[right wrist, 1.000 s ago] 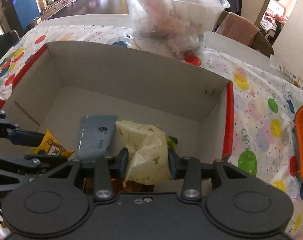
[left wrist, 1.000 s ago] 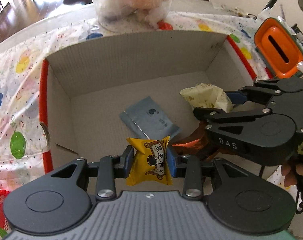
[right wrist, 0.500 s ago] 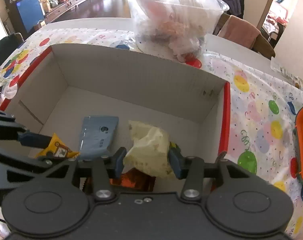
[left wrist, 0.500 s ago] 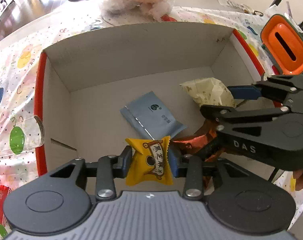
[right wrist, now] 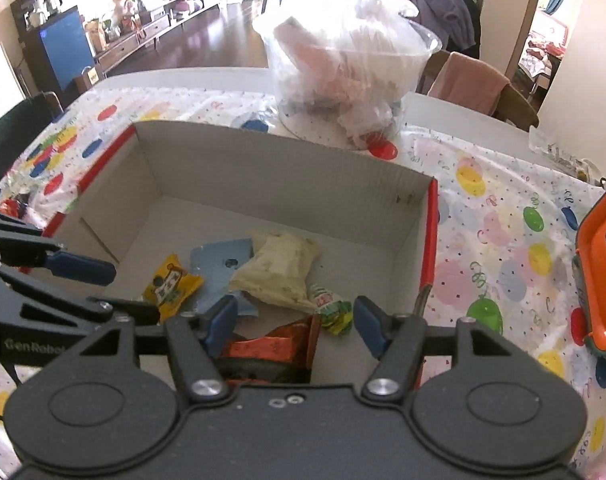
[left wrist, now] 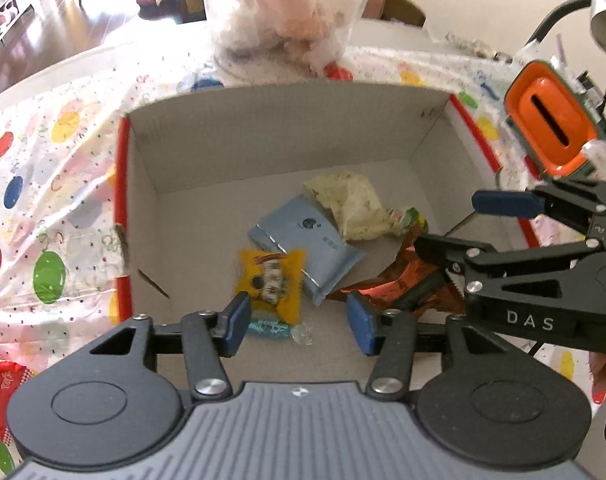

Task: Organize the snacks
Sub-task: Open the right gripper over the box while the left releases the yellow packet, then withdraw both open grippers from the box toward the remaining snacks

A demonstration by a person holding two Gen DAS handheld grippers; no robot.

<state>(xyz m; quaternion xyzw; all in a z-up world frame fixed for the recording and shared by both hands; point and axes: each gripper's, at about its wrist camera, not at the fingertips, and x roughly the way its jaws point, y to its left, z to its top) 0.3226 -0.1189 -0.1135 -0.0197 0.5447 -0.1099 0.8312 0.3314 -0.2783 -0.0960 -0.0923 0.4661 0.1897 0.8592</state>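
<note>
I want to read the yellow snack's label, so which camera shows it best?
The left wrist view: the yellow snack lies face up, near centre. The right wrist view shows it smaller, off to the left.

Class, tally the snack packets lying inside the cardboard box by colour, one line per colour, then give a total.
Yellow packet: 1
Blue-grey packet: 1
Pale cream packet: 1
Orange-brown packet: 1
Green-and-white packet: 1
Teal wrapped sweet: 1
Total: 6
</note>
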